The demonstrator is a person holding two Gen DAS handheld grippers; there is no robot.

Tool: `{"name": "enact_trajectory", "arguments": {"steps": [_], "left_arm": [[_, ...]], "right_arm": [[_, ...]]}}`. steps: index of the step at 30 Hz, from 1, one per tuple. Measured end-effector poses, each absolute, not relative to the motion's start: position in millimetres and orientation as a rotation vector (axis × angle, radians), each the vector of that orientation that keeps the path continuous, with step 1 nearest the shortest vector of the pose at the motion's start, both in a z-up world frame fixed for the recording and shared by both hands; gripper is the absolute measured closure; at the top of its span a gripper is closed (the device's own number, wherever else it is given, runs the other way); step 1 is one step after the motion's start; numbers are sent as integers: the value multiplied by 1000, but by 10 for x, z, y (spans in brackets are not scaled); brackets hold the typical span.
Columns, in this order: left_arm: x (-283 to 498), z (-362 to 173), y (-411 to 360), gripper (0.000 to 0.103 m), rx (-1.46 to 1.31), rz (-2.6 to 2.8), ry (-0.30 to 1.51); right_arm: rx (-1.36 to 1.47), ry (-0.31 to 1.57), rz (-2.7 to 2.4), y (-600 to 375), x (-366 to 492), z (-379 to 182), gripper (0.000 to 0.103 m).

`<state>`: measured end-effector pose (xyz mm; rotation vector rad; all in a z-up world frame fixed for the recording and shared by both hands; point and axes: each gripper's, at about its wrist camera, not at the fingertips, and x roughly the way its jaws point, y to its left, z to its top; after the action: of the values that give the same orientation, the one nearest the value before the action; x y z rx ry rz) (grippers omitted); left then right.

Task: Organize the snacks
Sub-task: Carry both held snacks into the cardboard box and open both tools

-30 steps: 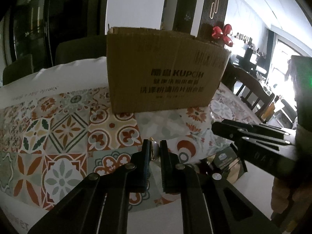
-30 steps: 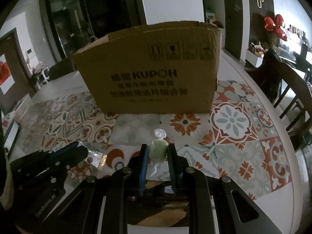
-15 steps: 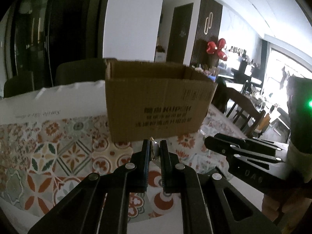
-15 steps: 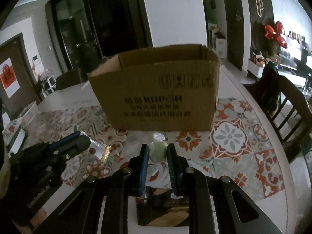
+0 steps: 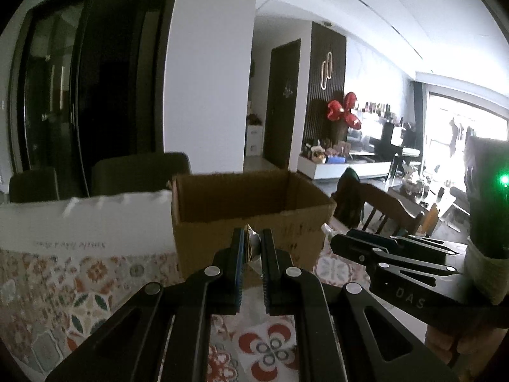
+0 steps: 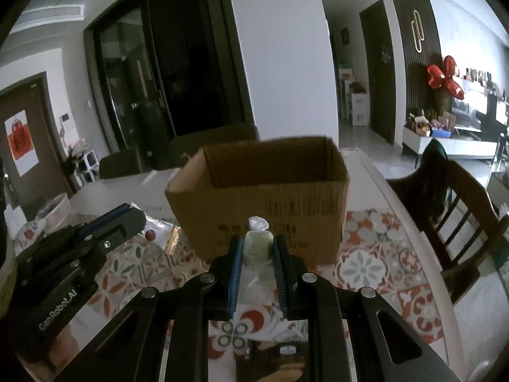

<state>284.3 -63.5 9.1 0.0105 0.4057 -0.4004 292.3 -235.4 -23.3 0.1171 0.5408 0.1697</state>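
An open cardboard box (image 5: 254, 213) (image 6: 261, 197) stands on the patterned tablecloth ahead of both grippers. My left gripper (image 5: 253, 242) is shut on a small clear-wrapped snack packet (image 5: 252, 244), held just in front of the box's near wall at rim height. The packet also shows in the right wrist view (image 6: 160, 230), held by the left gripper (image 6: 135, 219). My right gripper (image 6: 257, 245) is shut on a pale green wrapped candy (image 6: 257, 243), close to the box's front wall. The right gripper also shows in the left wrist view (image 5: 337, 243). The box's inside floor is hidden.
A patterned tablecloth (image 6: 375, 261) covers the white table (image 5: 79, 219). Wooden chairs (image 6: 451, 197) stand at the right, dark chairs (image 5: 133, 175) behind the table. A round container (image 6: 54, 210) sits at the far left.
Both grippers have risen with their snacks and moved toward the box, so that its open top and inner walls now show. Both stay shut.
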Motion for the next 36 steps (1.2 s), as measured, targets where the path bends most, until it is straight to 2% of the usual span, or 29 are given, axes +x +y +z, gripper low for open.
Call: {"name": "enact_trajectory", "arguments": {"steps": [15, 32, 34, 35, 36], "left_arm": [[3320, 548, -777, 92, 51, -396, 294], [4138, 376, -943, 91, 85, -363, 436], [4220, 347, -937, 82, 86, -350, 456], [4241, 335, -931, 71, 87, -342, 461], [4241, 324, -919, 67, 88, -334, 462]], "right_arm": [[82, 429, 198, -2394, 3343, 281, 83], [52, 511, 193, -2444, 4075, 237, 82], [60, 531, 185, -2456, 4141, 202, 82], [62, 541, 179, -2463, 4167, 183, 77], [61, 555, 173, -2470, 4192, 163, 72]]}}
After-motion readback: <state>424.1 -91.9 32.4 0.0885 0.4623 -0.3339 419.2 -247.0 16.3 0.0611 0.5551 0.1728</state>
